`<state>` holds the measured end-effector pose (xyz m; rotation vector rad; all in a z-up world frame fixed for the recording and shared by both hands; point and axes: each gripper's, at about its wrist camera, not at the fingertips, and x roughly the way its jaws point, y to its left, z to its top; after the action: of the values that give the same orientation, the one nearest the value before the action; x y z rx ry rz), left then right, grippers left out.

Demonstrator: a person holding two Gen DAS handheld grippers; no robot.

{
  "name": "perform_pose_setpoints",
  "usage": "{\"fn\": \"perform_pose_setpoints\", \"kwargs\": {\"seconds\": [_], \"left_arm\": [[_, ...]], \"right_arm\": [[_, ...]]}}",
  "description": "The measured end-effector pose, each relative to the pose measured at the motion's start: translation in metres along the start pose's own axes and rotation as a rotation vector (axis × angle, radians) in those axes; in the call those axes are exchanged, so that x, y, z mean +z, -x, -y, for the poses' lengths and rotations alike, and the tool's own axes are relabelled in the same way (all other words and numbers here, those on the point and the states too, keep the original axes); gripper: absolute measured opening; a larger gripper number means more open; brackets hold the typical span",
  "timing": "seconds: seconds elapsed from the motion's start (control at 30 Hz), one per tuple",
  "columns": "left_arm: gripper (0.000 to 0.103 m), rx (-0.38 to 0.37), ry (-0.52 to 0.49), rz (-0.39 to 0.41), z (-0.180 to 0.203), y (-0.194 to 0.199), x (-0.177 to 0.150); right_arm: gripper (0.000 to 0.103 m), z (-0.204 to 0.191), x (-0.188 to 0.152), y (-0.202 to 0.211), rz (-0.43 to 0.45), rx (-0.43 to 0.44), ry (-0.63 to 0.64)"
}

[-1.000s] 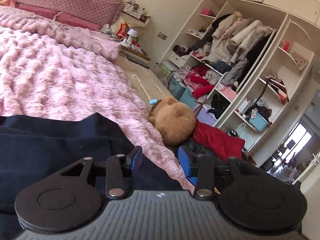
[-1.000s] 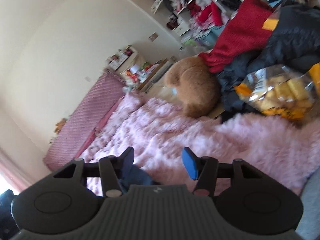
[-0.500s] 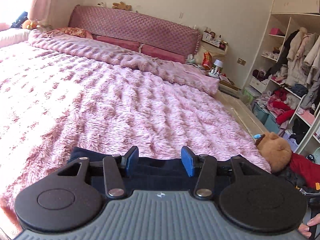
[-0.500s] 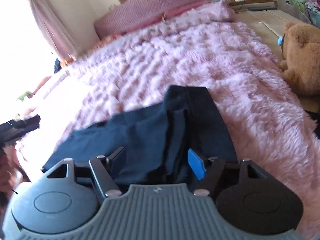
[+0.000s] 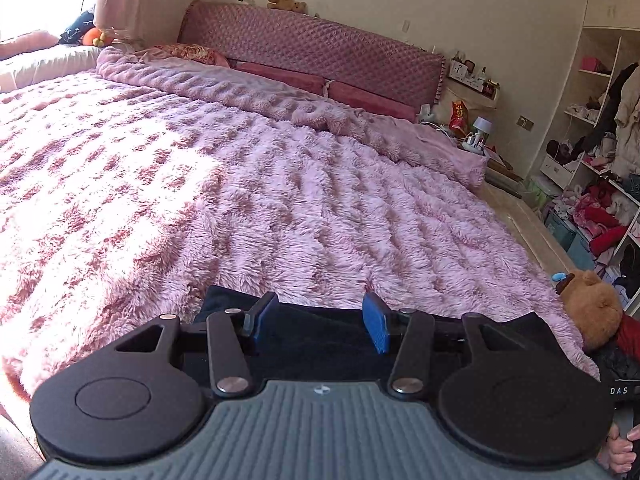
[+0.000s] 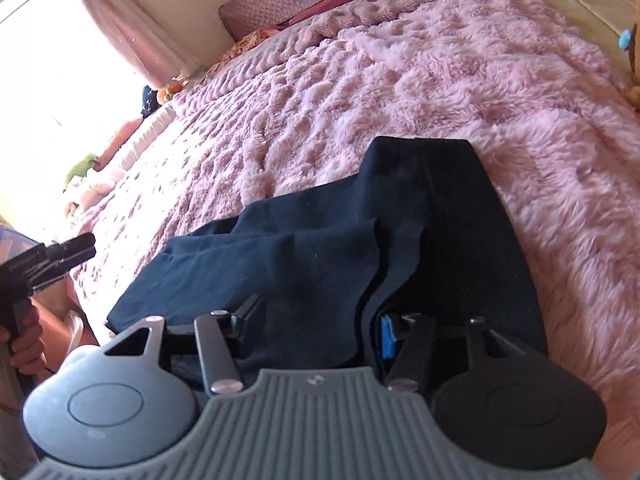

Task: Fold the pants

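Dark navy pants lie loosely doubled on the pink fluffy blanket, near the bed's front edge. My right gripper sits low on their near end. Its jaws are closing around a loose fold, and the blue right pad is half tucked under a cloth layer. The pads stand apart and do not pinch the cloth. In the left wrist view my left gripper hovers open over the pants' near edge, both blue pads bare. The right wrist view shows the left gripper at far left, beside the bed.
A brown teddy bear and piled clothes lie on the floor off the bed's right side. Open wardrobe shelves fill the right wall. The quilted headboard and a cluttered nightstand stand at the far end. A person's hand holds the left gripper.
Both views swung from the wardrobe and floor clutter round to the bed. The right gripper came down onto the pants and its jaws narrowed. The left gripper's jaws widened slightly.
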<state>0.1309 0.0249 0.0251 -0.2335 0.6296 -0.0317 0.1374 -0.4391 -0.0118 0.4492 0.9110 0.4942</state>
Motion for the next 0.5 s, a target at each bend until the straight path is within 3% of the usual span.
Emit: {"fn": "perform_pose_setpoints", "kwargs": {"seconds": [0.1,0.13,0.2,0.27,0.4,0.5], "left_arm": [[0.055,0.029,-0.016,-0.009,0.000,-0.001,-0.001],[0.055,0.030,-0.018,-0.008,-0.001,-0.001,-0.002],[0.055,0.040,-0.016,-0.018,-0.003,-0.004,-0.003],[0.055,0.060,-0.008,-0.033,-0.005,-0.008,-0.004],[0.055,0.097,-0.003,-0.039,-0.015,-0.009,-0.005],[0.055,0.144,0.023,-0.050,-0.027,-0.010,-0.003]], "right_arm": [[0.025,0.020,0.003,-0.001,-0.010,0.016,-0.101],[0.012,0.023,0.003,-0.003,-0.015,0.012,-0.125],[0.000,0.020,0.004,-0.006,-0.038,-0.017,-0.078],[0.000,0.015,0.003,-0.003,-0.019,-0.022,-0.044],[0.000,0.025,0.004,0.017,0.046,0.058,-0.103],[0.000,0.019,0.012,0.024,0.015,0.020,-0.071]]}}
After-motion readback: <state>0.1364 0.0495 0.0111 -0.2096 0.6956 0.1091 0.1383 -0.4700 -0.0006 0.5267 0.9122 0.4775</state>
